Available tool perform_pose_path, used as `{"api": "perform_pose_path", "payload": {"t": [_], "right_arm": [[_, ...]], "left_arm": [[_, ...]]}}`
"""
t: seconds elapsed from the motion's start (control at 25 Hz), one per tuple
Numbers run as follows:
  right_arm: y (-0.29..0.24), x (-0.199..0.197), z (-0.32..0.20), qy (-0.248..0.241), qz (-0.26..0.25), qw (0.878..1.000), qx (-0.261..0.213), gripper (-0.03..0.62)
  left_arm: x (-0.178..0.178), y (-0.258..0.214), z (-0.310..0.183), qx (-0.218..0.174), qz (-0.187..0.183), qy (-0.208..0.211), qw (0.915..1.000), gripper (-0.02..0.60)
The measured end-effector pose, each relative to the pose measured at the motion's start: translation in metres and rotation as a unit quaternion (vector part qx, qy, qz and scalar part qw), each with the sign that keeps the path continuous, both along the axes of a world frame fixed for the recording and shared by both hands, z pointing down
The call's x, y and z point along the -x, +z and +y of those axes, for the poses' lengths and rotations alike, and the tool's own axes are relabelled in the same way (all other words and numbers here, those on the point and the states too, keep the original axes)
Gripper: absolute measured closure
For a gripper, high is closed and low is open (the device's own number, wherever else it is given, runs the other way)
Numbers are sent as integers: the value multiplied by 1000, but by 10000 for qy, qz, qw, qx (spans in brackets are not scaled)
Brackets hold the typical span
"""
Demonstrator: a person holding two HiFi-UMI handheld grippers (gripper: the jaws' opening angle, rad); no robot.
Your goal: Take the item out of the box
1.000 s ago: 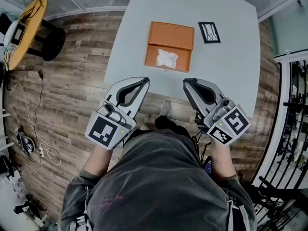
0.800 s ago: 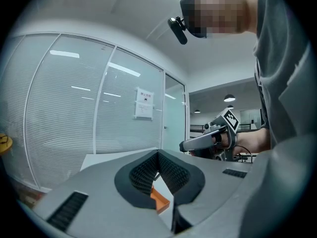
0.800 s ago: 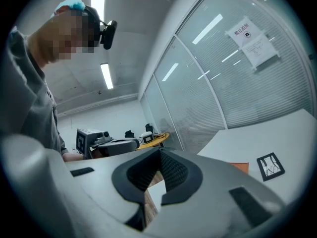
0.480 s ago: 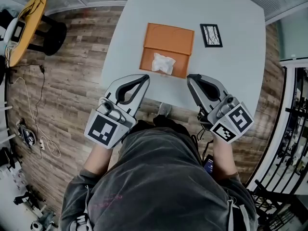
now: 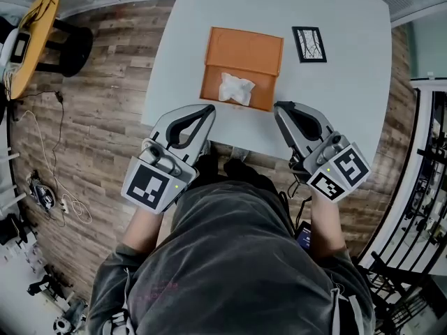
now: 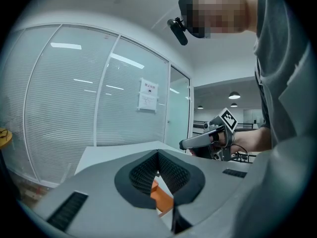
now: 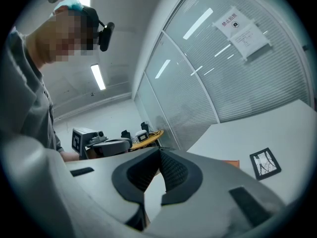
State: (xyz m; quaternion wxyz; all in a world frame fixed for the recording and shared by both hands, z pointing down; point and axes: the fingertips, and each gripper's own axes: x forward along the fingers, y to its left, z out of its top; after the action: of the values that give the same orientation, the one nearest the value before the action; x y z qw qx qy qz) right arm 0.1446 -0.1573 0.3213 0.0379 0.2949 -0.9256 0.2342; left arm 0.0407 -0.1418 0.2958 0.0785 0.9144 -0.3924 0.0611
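An open orange box (image 5: 244,51) lies on the pale grey table (image 5: 342,82), its lid folded back. A crumpled white item (image 5: 235,88) rests in its near half. My left gripper (image 5: 211,109) is shut and empty, with its tips over the table's near edge, just short of the box's near left corner. My right gripper (image 5: 277,106) is also shut and empty, just right of the box's near right corner. In the left gripper view the jaws (image 6: 158,153) meet, with the orange box (image 6: 161,198) showing below them. The right gripper view shows shut jaws (image 7: 159,150) and a sliver of the box (image 7: 230,162).
A black-framed card (image 5: 309,44) lies on the table right of the box. A yellow round stand (image 5: 31,37) with a device stands at the far left, cables trail over the wood floor (image 5: 42,194), and black racks (image 5: 426,159) line the right side. Glass walls with blinds lie beyond the table.
Both grippers have moved forward and a little down, from over the floor to the table's near edge. The box now sits closer to their tips. Both stayed shut.
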Motion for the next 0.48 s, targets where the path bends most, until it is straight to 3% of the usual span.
{"api": "perform_pose_path", "payload": {"t": [0.48], "right_arm": [[12,31,-15,525,327,9979,208,589]], "left_arm": [[30,18,-28,169,114,621,9979,574]]}}
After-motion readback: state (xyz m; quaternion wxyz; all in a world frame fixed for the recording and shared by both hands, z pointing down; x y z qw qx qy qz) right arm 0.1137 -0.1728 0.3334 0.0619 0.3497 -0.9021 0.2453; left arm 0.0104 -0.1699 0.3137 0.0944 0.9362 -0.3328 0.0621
